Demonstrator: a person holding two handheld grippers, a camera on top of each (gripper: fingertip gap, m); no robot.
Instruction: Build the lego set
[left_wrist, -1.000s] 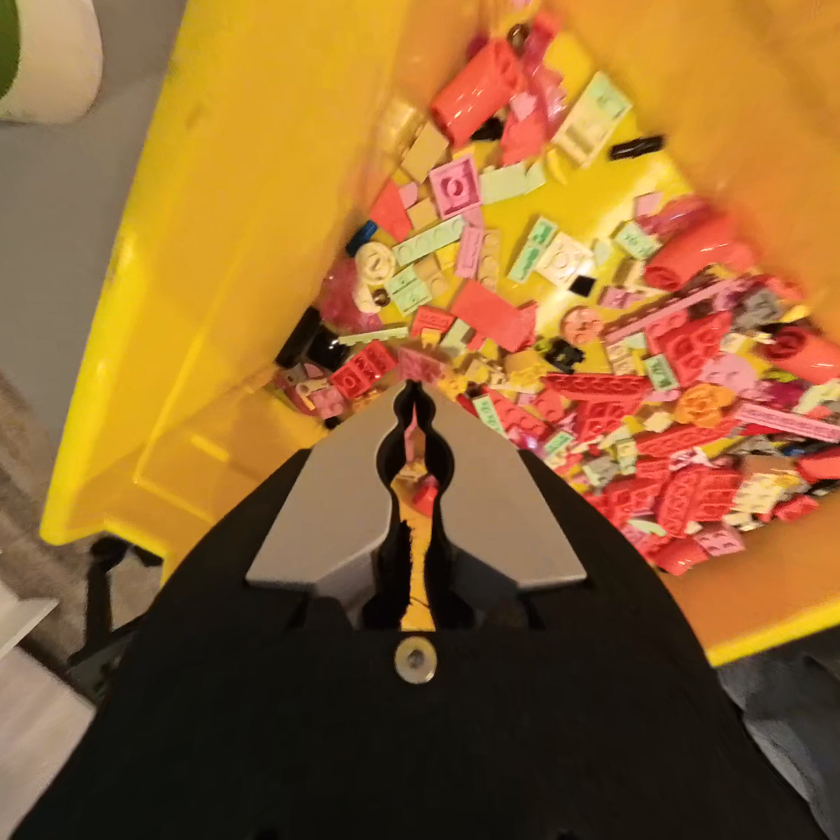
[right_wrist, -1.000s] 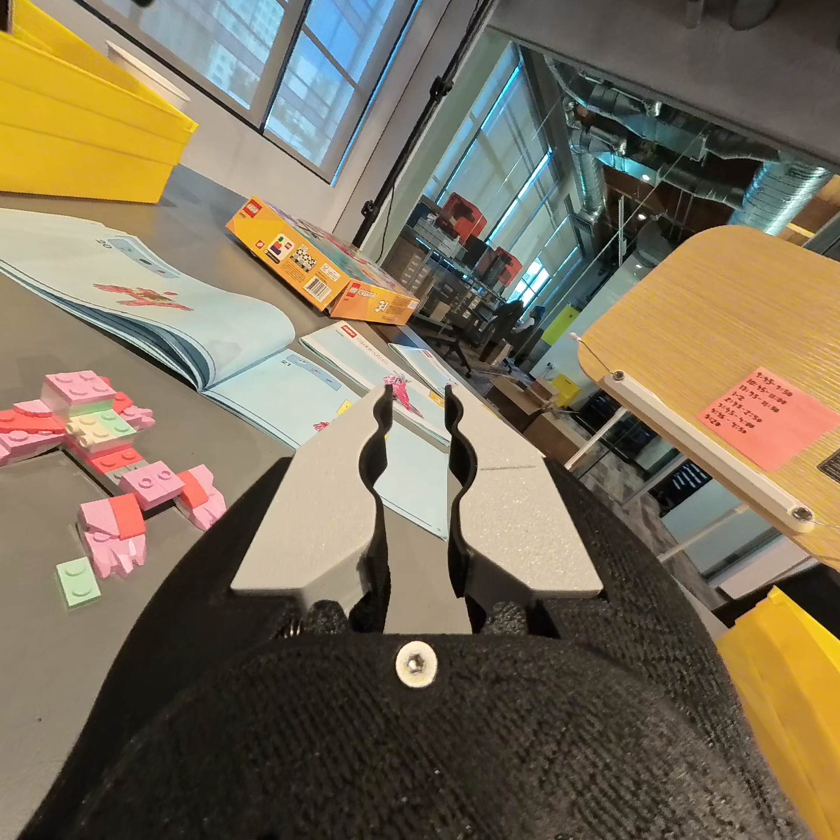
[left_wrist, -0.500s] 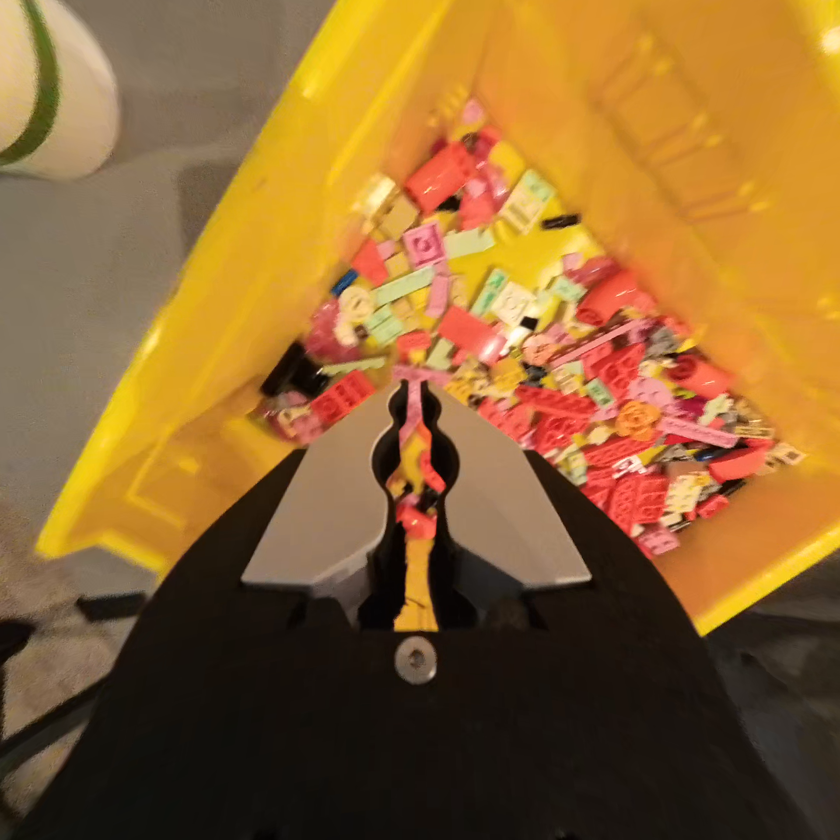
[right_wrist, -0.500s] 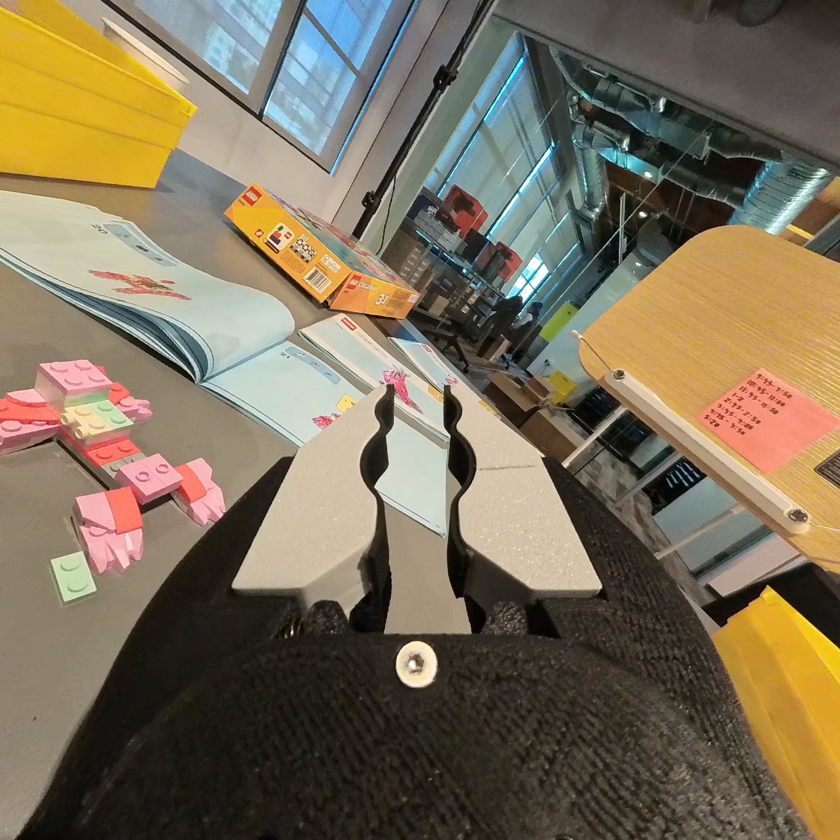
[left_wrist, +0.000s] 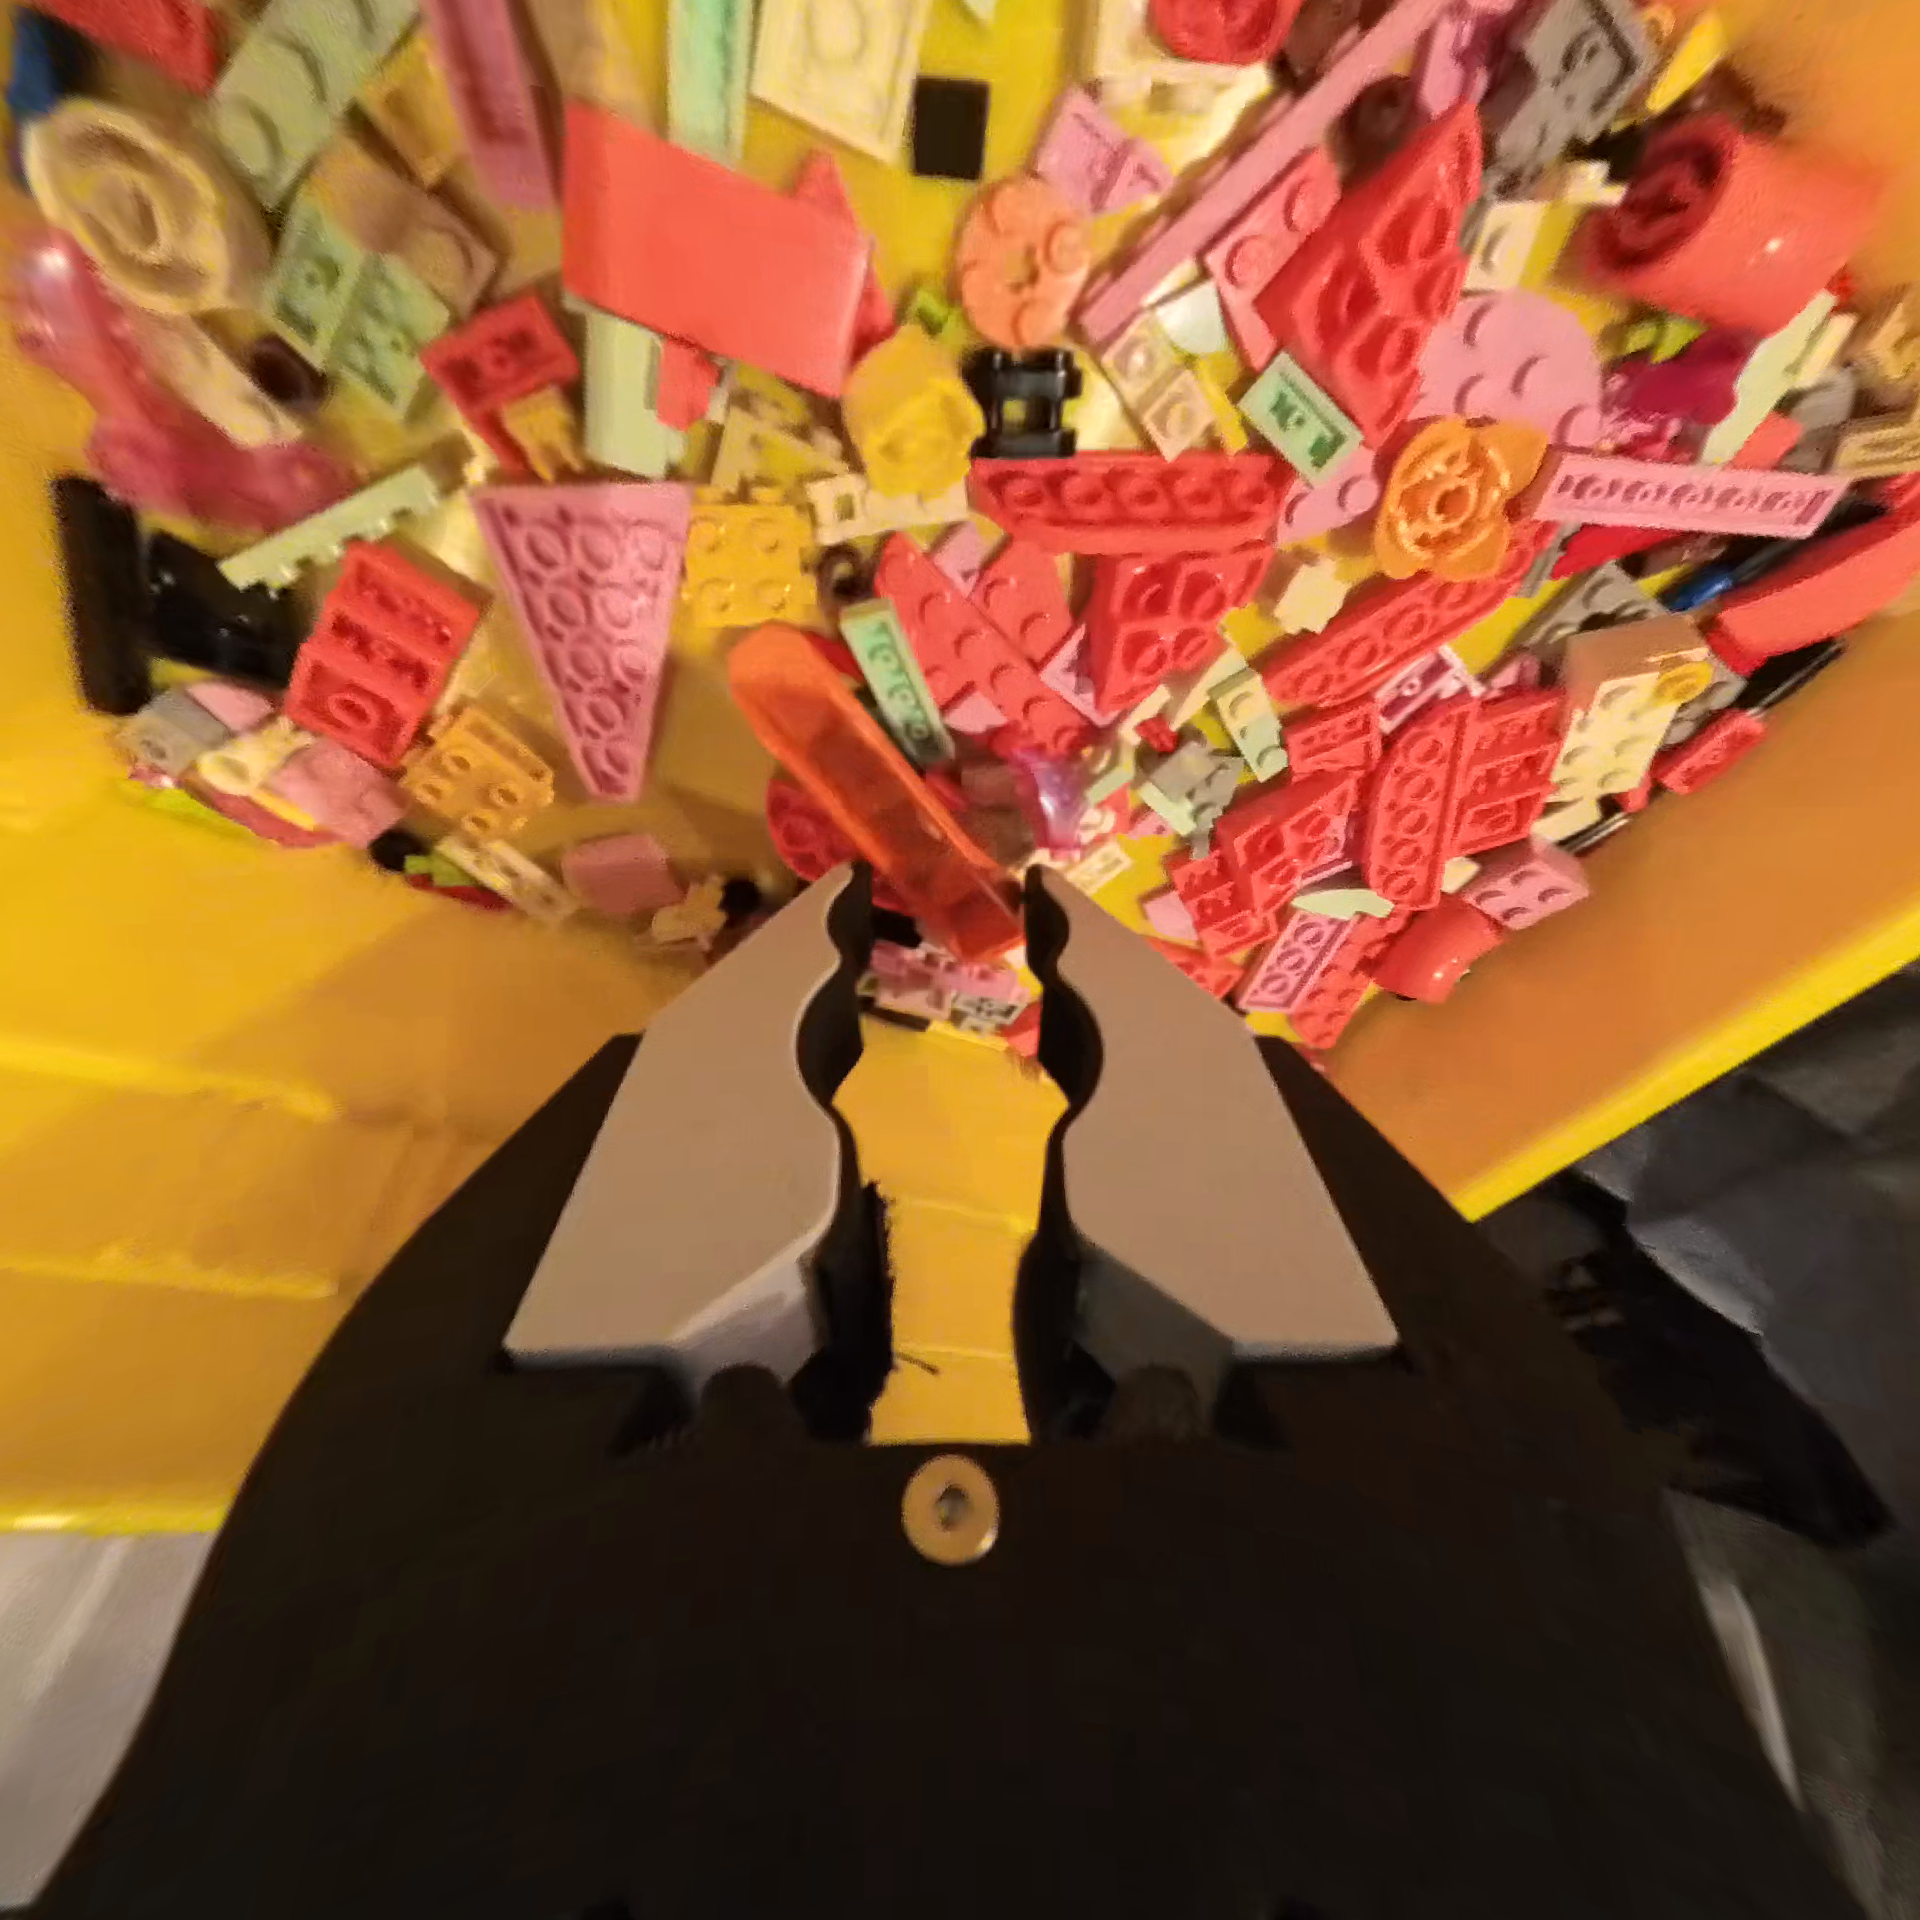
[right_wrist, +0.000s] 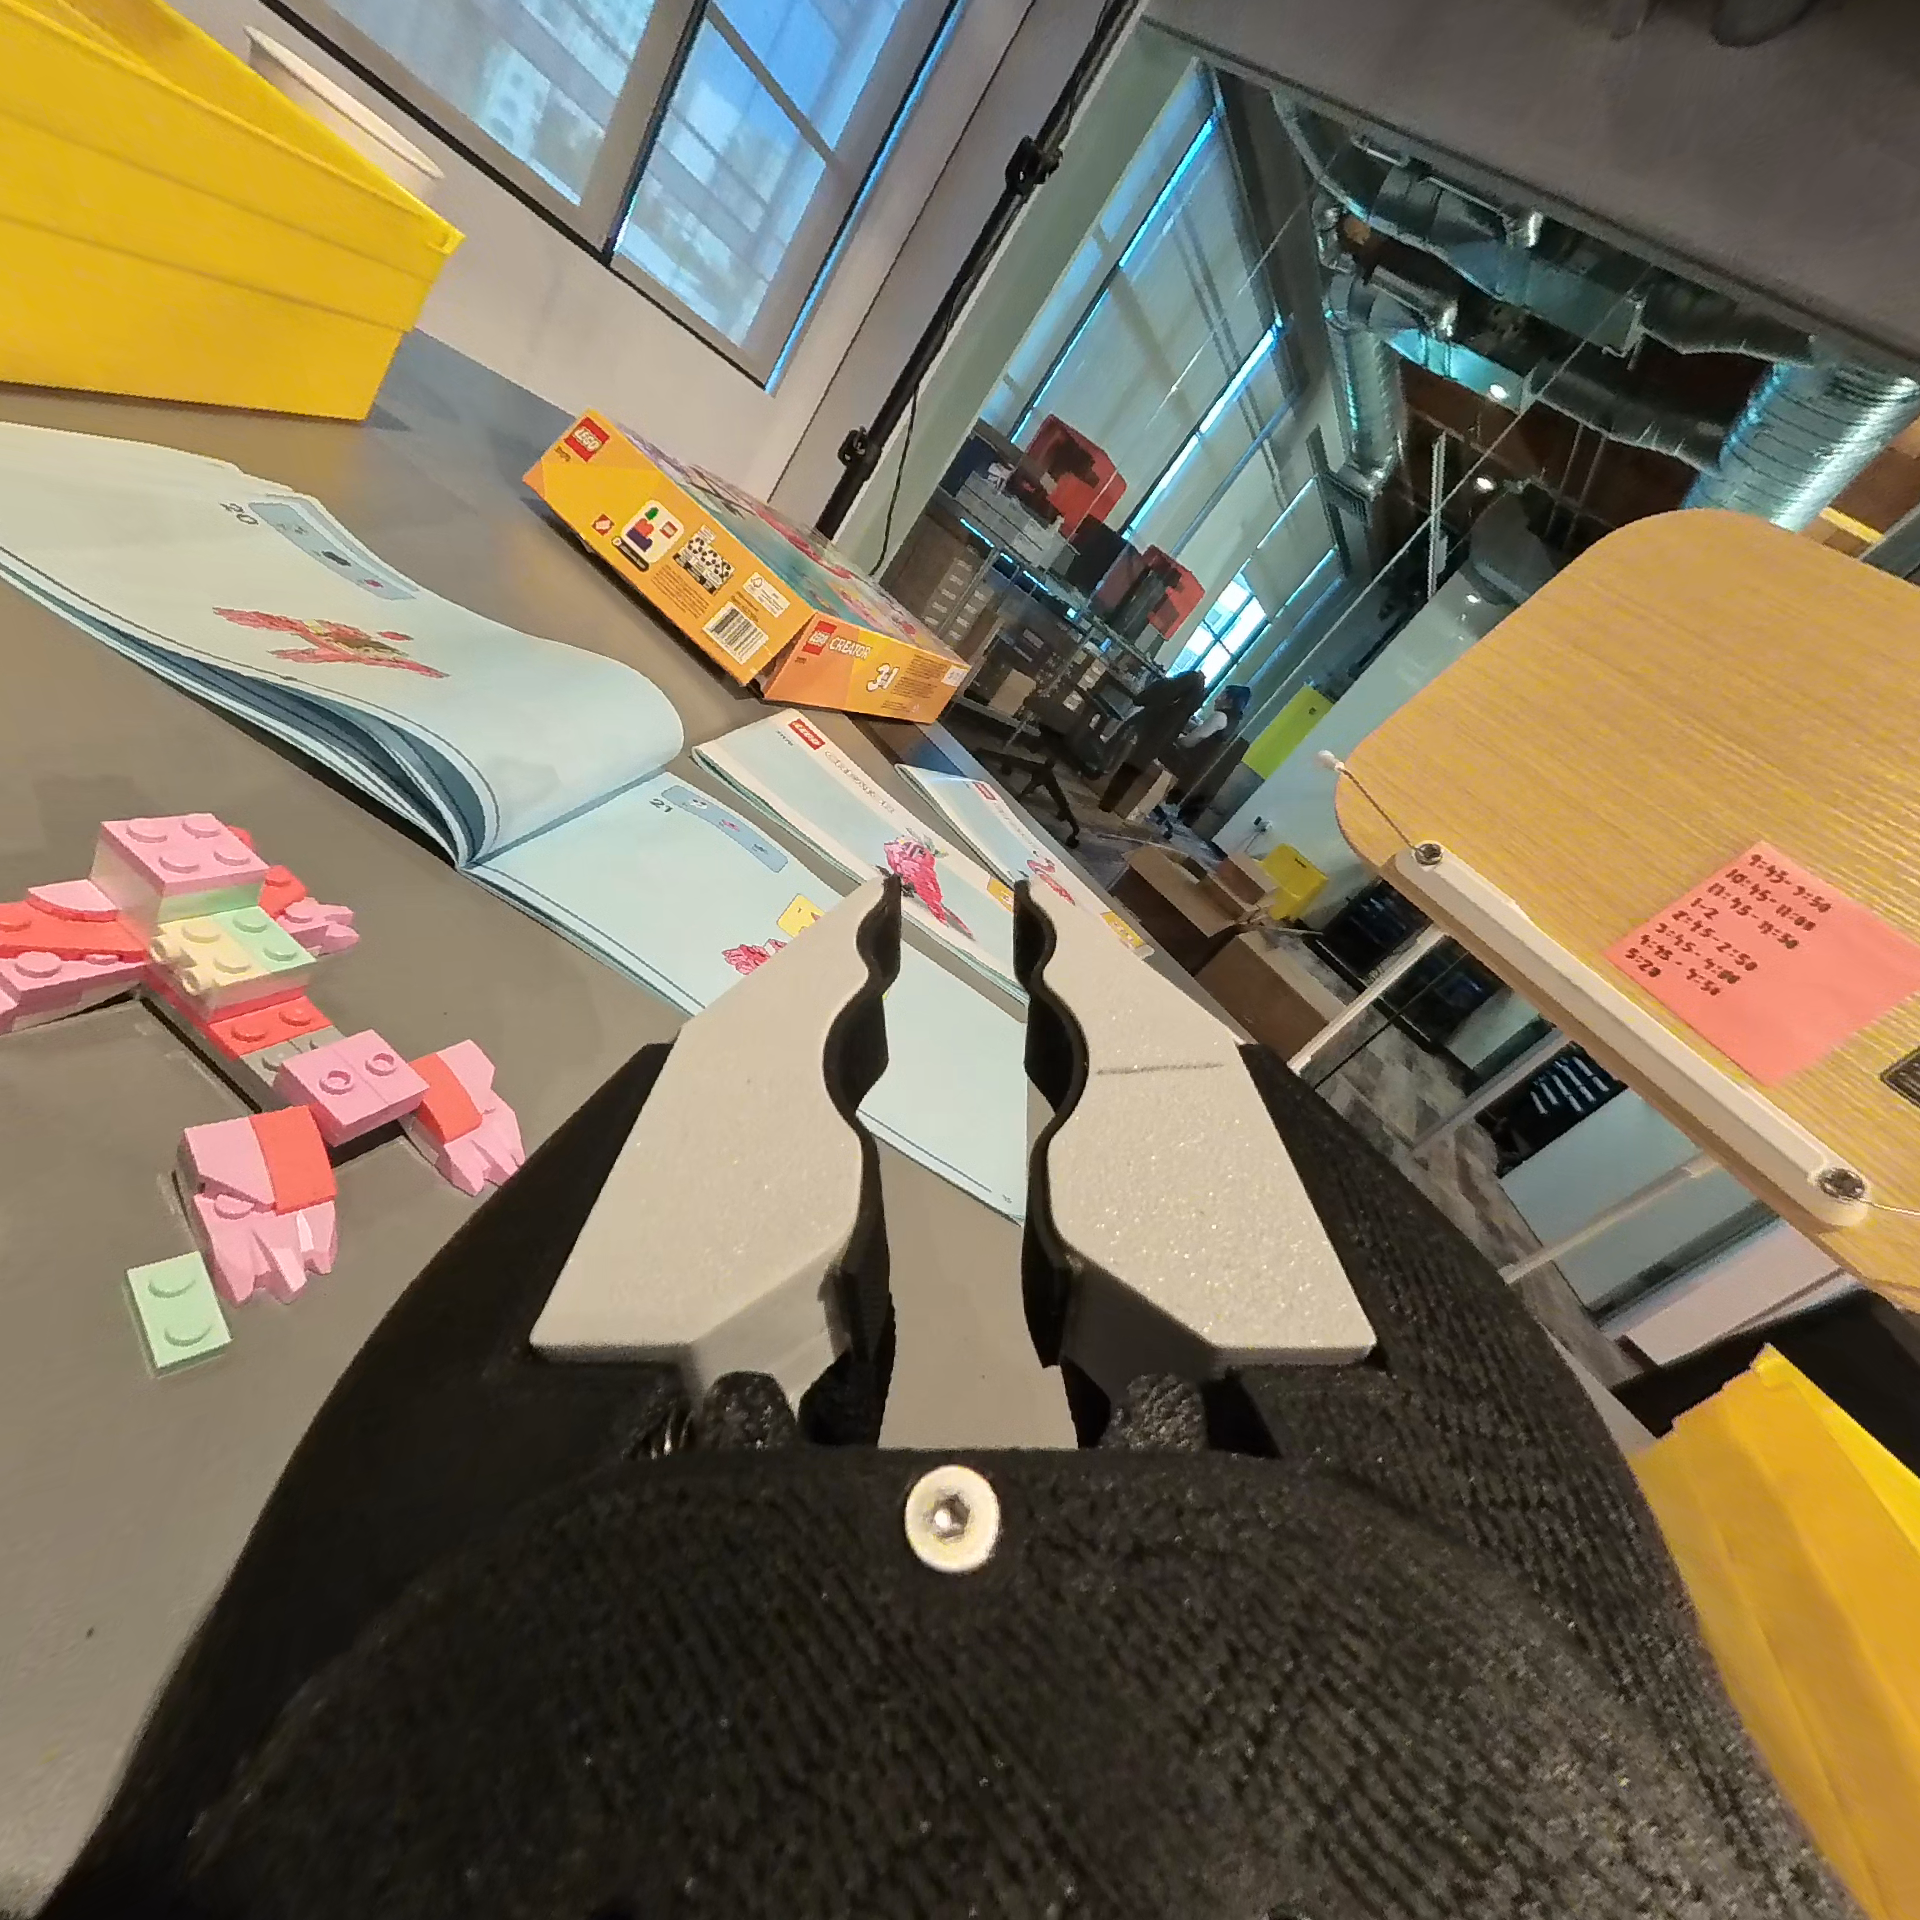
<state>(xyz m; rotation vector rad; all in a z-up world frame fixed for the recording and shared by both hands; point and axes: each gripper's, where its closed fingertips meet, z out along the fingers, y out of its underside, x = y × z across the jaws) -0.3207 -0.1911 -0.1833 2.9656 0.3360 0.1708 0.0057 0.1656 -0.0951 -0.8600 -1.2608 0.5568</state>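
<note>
1. Down in the yellow bin (left_wrist: 187, 1091), the left gripper (left_wrist: 940, 894) hangs just over a heap of loose bricks (left_wrist: 1299, 582), mostly red, pink, pale green and yellow.
2. Its jaws stand apart with a clear gap, and the near end of a see-through orange piece (left_wrist: 862, 779) lies between the two tips; whether the fingers (left_wrist: 748, 1091) touch it I cannot tell, as the view is blurred.
3. Left of that piece lies a pink wedge plate (left_wrist: 592, 613), and beside it a red brick (left_wrist: 379, 649).
4. Farther back sit an orange flower piece (left_wrist: 1455, 499) and a small black clip (left_wrist: 1023, 410).
5. Over on the grey table (right_wrist: 125, 1507), the right gripper (right_wrist: 951, 894) is held low above the surface, its jaws parted and nothing between them.
6. To its left rests the half-built model (right_wrist: 218, 987) in pink, red and pale green, with a single green plate (right_wrist: 177, 1309) lying just beside one of its clawed feet.
7. Beyond the model an instruction booklet (right_wrist: 416, 675) lies open, two more thin booklets (right_wrist: 862, 821) lie past the fingertips, and the orange set box (right_wrist: 727, 582) sits farther back.
8. Another yellow bin (right_wrist: 187, 229) stands at the table's far left, and a wooden board (right_wrist: 1662, 790) with a pink note (right_wrist: 1756, 956) stuck on it is off to the right.
</note>
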